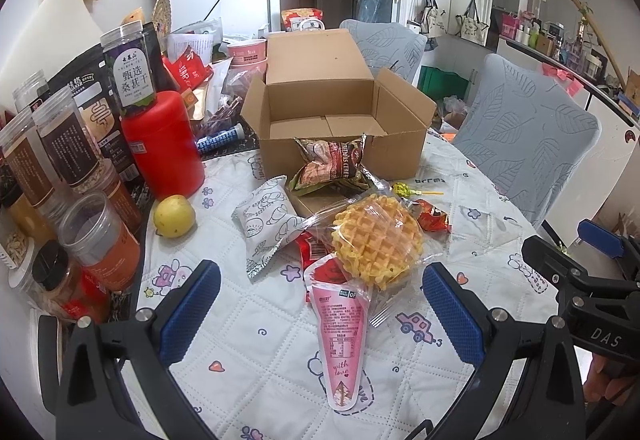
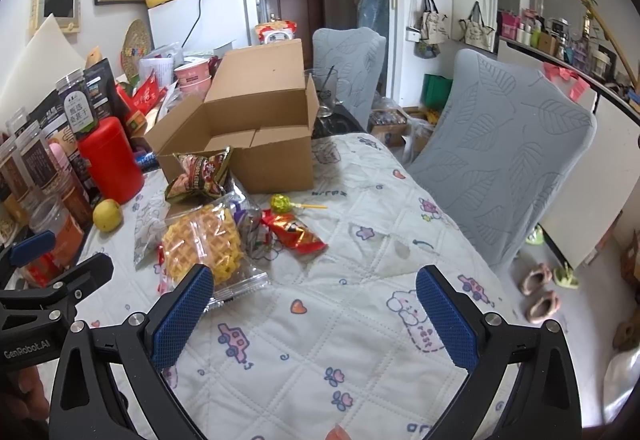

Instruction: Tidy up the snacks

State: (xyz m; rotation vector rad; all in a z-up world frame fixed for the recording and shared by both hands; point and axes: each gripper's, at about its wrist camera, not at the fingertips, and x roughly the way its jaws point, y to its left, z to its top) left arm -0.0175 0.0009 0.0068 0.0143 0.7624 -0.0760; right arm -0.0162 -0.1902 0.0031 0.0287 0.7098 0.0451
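Observation:
An open cardboard box (image 1: 340,108) (image 2: 248,128) stands on the quilted table cover, nothing visible inside. In front of it lies a pile of snacks: a wrapped waffle (image 1: 376,236) (image 2: 204,244), a pink cone-shaped packet (image 1: 340,336), a white printed pouch (image 1: 266,222), a dark cereal bag (image 1: 332,162) (image 2: 200,172), a red wrapper (image 2: 296,230) (image 1: 432,218) and a lollipop (image 2: 282,203). My left gripper (image 1: 320,304) is open, its fingers either side of the pink packet and just short of the waffle. My right gripper (image 2: 316,304) is open over bare cloth, right of the waffle.
Jars (image 1: 60,160), a red canister (image 1: 160,144) and a yellow fruit (image 1: 175,216) crowd the table's left side. Two grey-covered chairs (image 2: 508,160) stand at the right edge. A glass (image 2: 324,92) stands behind the box. The right gripper's body (image 1: 580,280) shows in the left wrist view.

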